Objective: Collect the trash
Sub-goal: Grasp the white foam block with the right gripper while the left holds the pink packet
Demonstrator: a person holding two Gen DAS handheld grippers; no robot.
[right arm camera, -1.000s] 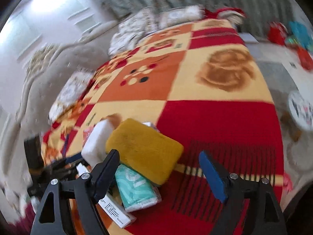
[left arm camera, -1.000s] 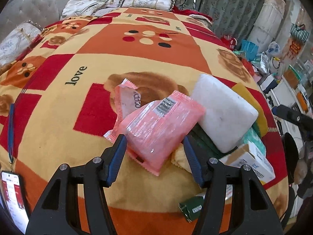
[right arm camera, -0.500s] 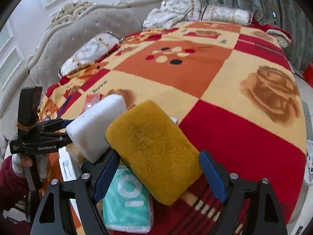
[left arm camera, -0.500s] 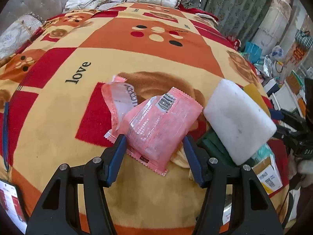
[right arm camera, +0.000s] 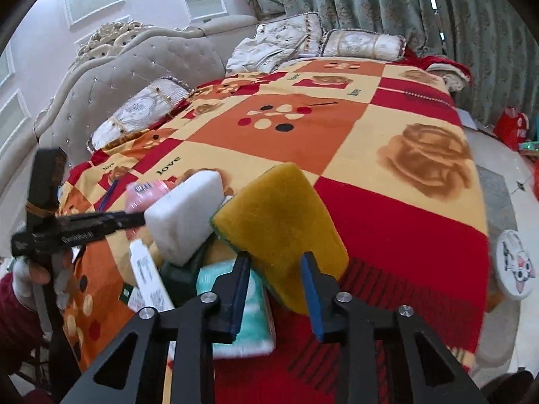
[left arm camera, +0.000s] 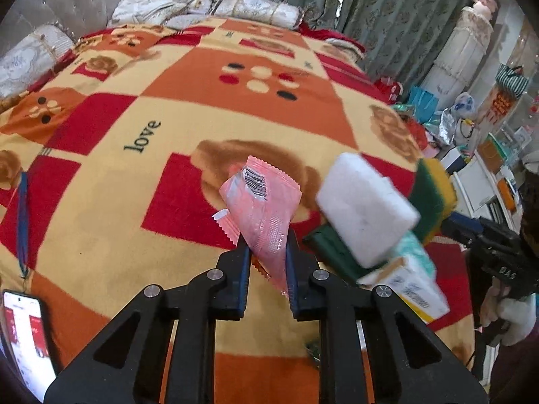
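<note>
Here, in the left wrist view, the left tool (left arm camera: 267,242) is closed on the lower end of a pink wrapper (left arm camera: 261,208), which stands up from between the pads, crumpled into a cone with its barcode uppermost; pinched at one end like this, the light film can likely be lifted off the blanket (left arm camera: 161,107) without disturbing its neighbours. The wrapper sits near the foot edge of the bed, beside a heap made of a white sponge (left arm camera: 365,208), a small carton (left arm camera: 414,286) and a teal tissue pack (left arm camera: 412,247). A phone (left arm camera: 25,333) lies at the bed's near left corner. In the right wrist view, the right tool (right arm camera: 276,271) is closed on the lower corner of a yellow scouring sponge (right arm camera: 279,222), tilting it up on edge, with its green backing just visible on the left; the foam yields, so the jaws stand a little apart though fully squeezed. The white sponge (right arm camera: 185,215) leans against it, above the tissue pack (right arm camera: 242,316). At this view's left, a white-gloved hand (right arm camera: 32,276) carries the left tool, with the wrapper (right arm camera: 145,193) partly showing behind it.
</note>
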